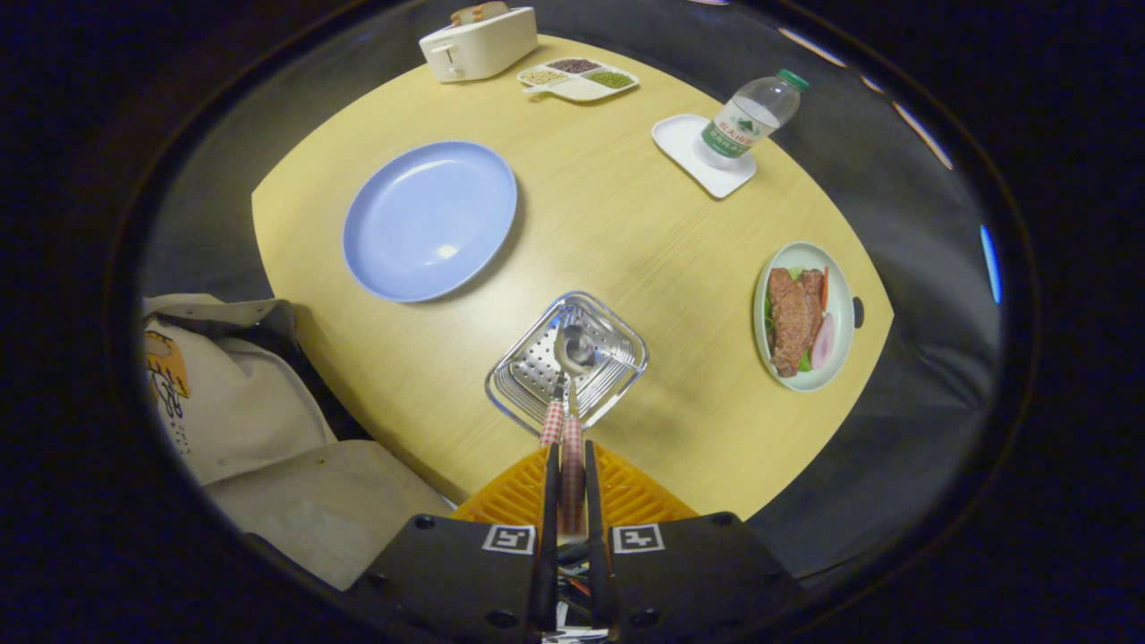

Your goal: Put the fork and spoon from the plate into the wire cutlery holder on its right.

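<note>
Black tool (572,483) body bears two square markers.

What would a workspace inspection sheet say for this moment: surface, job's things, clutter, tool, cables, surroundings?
Surface: light wooden table, bare around the holder.
Job's things: blue plate empty; wire cutlery holder to its right, a spoon bowl inside it; second checked handle leaning at its rim.
Clutter: toaster, divided snack tray, water bottle on a white tray, plate of meat.
Tool: tool above the holder, fingers shut on a checked handle; fork or spoon, cannot tell.
Cables: a few wires inside the tool's body.
Surroundings: beige garment beside the table; dark booth wall.
</note>
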Demonstrator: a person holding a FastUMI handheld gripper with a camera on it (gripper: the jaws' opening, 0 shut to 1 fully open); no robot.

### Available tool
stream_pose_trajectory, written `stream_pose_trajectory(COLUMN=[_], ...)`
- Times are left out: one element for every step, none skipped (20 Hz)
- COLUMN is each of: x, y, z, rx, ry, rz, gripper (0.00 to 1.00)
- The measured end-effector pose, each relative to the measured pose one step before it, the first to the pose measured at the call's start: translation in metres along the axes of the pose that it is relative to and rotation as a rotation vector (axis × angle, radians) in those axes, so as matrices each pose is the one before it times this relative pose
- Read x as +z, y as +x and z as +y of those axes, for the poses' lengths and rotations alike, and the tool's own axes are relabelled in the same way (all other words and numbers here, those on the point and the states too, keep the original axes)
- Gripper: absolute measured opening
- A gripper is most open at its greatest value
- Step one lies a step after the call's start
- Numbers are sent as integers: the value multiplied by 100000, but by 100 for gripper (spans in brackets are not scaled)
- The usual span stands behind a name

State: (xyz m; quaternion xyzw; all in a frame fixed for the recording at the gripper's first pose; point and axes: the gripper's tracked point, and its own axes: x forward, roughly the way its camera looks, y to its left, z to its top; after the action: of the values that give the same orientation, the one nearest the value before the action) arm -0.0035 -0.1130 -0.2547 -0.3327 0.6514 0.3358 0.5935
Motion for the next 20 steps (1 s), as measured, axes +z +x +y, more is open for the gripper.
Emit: stream_pose_trajectory(x=[210,302,352,440,583,648,981,1165,893,820,866,726,611,494,534,761,1077,1316,1199,831], y=[-33,-222,-246,-442,-237,-332,-663,-327,-339,-510,5,-545,-636,-589,-546,-715,-599,-1017,-742,-668], z=[57,25,25,42,268,197,163,275,366,380,-107,355,361,323,239,143,377,794,494,406], rx=[135,-83,148,-251,148,-475,-1096,-694,-947,-867,-1519,-1135,-1127,-1690,-1519,-2077,-740,69,-757,-794], ry=[1232,1543,1948,2142,2283,2541,2476,3178,3700,3798,3785,3717,3512,3261,2661,2912,3850,4343,4339,3534], rz=[-1090,-1822,-2273,-3230,-4242,-4946,-6602,-7708,-6851,-6250,-7002,-5620,-5344,-5679,-4696,-6987,-6981,-6500,-7234,-6305], gripper=[17,16,23,30,37,44,51,58,65,72,79,86,93,100,100,100,100,100,100,100])
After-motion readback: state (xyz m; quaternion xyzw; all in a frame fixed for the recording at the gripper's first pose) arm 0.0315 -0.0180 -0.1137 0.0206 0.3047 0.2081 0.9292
